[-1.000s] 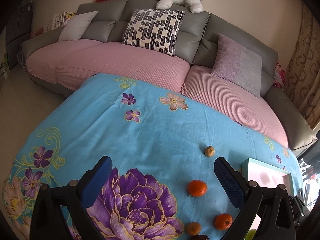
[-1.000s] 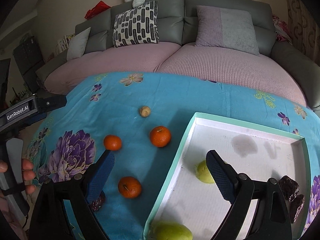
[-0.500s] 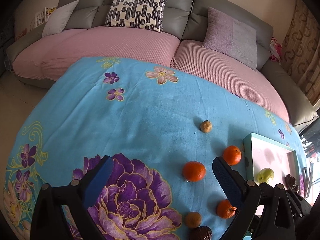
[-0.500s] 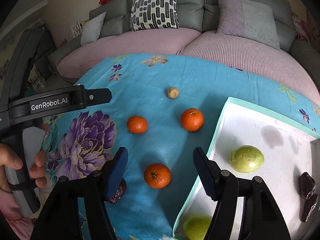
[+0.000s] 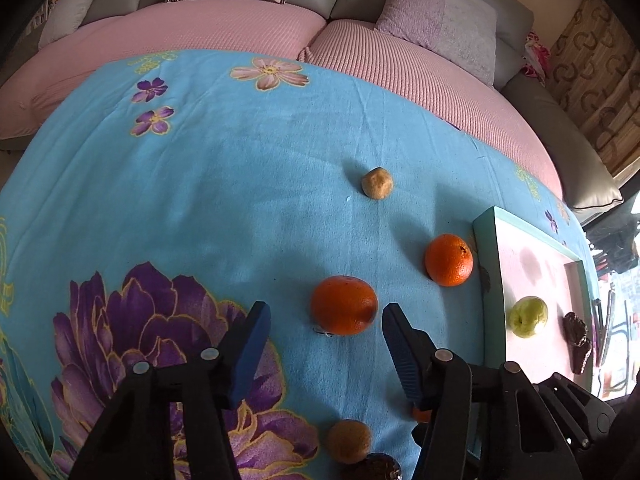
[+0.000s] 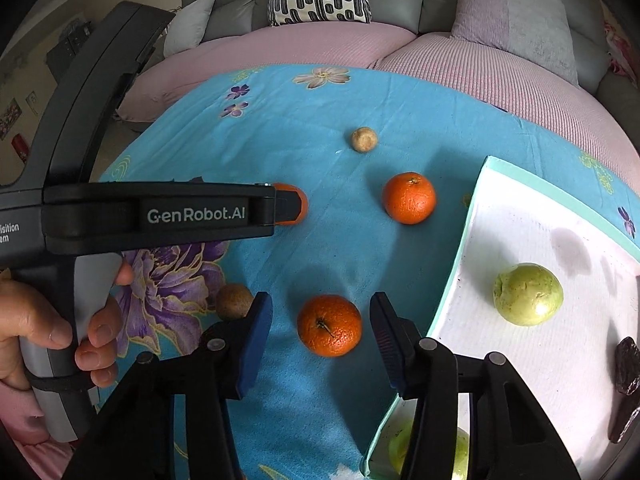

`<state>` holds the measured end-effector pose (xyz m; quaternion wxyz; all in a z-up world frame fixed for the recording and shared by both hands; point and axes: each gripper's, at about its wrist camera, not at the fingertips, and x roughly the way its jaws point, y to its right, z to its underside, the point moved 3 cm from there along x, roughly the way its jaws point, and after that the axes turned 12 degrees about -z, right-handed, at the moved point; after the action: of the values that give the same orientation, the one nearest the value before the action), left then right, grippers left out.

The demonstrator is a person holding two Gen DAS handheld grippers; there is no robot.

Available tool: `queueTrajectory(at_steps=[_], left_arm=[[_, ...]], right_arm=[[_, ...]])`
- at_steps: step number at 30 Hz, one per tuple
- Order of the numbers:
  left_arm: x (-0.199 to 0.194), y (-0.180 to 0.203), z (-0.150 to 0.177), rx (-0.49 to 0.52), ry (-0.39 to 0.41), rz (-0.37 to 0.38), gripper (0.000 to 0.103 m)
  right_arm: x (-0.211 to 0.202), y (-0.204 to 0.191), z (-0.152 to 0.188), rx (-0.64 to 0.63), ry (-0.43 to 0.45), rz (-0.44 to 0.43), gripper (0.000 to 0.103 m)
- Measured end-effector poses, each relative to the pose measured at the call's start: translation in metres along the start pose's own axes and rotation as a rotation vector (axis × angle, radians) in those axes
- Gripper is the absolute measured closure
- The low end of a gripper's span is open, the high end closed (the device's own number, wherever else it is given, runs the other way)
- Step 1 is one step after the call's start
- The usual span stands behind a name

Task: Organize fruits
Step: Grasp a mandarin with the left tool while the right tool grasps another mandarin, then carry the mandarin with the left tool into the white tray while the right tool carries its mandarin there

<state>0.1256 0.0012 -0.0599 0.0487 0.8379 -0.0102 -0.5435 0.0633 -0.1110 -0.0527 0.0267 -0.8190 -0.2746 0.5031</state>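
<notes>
Right wrist view: the right gripper (image 6: 322,322) is spread wide around a tangerine (image 6: 329,325) on the blue floral cloth (image 6: 340,108), stem facing up, pads not touching it. Beside it lies the white tray (image 6: 472,240) holding a guava (image 6: 528,294). The left gripper (image 5: 324,322), also wide open and empty, flanks another tangerine (image 5: 344,310).

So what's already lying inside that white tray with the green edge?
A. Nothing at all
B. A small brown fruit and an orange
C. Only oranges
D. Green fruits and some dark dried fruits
D: the right wrist view shows a green fruit and dark dried fruits inside the tray, with another green one at its near corner, while the oranges lie on the blue cloth.
</notes>
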Motion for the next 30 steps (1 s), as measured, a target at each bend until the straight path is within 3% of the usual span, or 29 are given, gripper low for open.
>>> queueTrajectory(at_steps=[9, 16, 22, 30], left_arm=[[0.004, 0.007, 0.002, 0.018, -0.011, 0.041, 0.065], [0.003, 0.006, 0.000, 0.017, -0.007, 0.043, 0.066], [-0.007, 0.002, -0.002, 0.000, 0.020, 0.040, 0.066], [-0.047, -0.008, -0.008, -0.045, 0.129, 0.054, 0.066]], right_arm=[[0.014, 0.001, 0.006, 0.001, -0.059, 0.014, 0.055], [0.012, 0.005, 0.006, 0.015, -0.057, 0.018, 0.065], [0.008, 0.003, 0.004, 0.014, -0.045, 0.007, 0.066], [-0.022, -0.003, -0.006, 0.008, 0.066, 0.013, 0.066]])
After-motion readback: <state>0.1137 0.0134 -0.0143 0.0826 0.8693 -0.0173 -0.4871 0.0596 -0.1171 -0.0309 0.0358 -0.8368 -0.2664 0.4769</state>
